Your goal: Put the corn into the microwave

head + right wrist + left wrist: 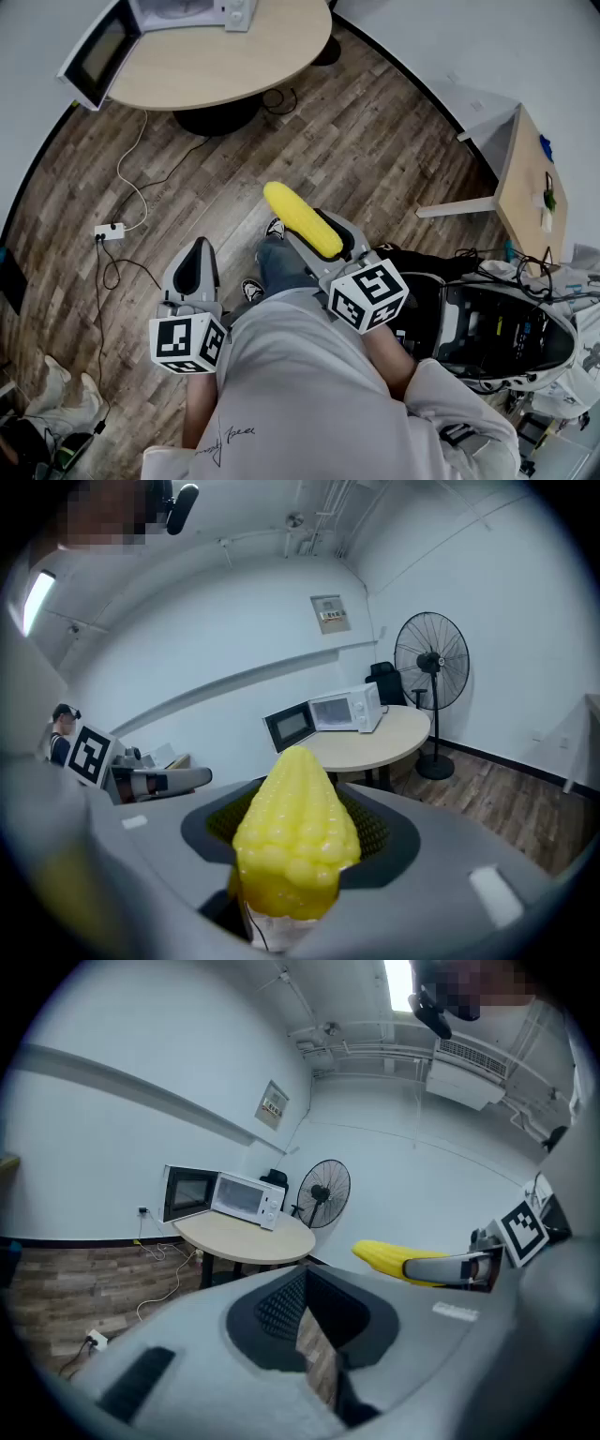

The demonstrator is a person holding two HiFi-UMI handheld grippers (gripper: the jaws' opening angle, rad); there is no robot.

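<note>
The yellow corn point(298, 217) lies lengthwise between the jaws of my right gripper point(323, 242), which is shut on it, and its tip points forward past the fingertips. It fills the middle of the right gripper view, corn point(295, 832). The white microwave point(183, 13) stands on a round wooden table point(234, 58) at the far end of the room, with its door point(97, 52) swung open to the left. My left gripper point(195, 262) hangs to the left of the corn over the floor, its jaws together with nothing between them. The microwave point(246, 1197) is far from both grippers.
A power strip point(111, 231) and loose cables lie on the wood floor left of my path. A standing fan point(431, 663) is beside the round table. A second desk point(525, 178) and a cart with equipment point(497, 328) are at the right.
</note>
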